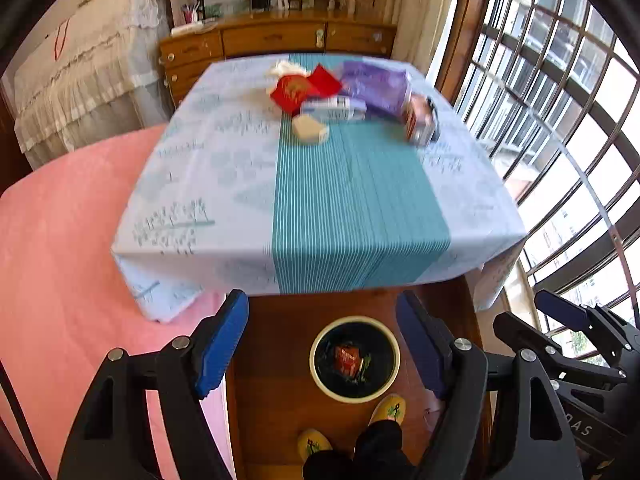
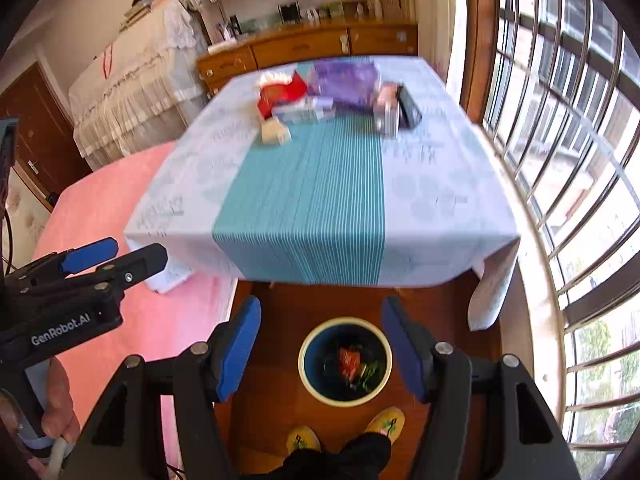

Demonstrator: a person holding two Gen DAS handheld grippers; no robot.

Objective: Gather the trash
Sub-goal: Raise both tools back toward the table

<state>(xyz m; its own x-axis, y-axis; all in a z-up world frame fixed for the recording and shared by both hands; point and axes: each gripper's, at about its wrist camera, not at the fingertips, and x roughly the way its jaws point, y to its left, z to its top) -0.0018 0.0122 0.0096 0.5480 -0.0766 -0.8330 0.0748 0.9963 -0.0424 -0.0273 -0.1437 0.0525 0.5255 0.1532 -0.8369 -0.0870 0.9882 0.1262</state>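
Trash lies at the far end of the table [image 1: 192, 184]: a red packet [image 1: 294, 90], a purple bag [image 1: 376, 82], a white-blue box [image 1: 332, 108], a cream piece [image 1: 310, 130] and a pinkish carton [image 1: 420, 120]. The right wrist view shows the same red packet [image 2: 276, 96], purple bag [image 2: 344, 80] and carton [image 2: 388, 114]. A cream-rimmed bin [image 1: 356, 398] [image 2: 344, 402] on the floor holds a red wrapper. My left gripper [image 1: 321, 296] [image 2: 138, 250] and right gripper [image 2: 321, 302] [image 1: 520, 312] hang side by side above the bin, both open and empty.
A light cloth with a teal stripe [image 2: 300, 200] covers the table. A pink bed [image 1: 60, 260] adjoins it on the left, and a barred window [image 2: 560, 160] is on the right. A wooden dresser [image 1: 272, 38] stands behind. A person's yellow slippers [image 2: 386, 420] are beside the bin.
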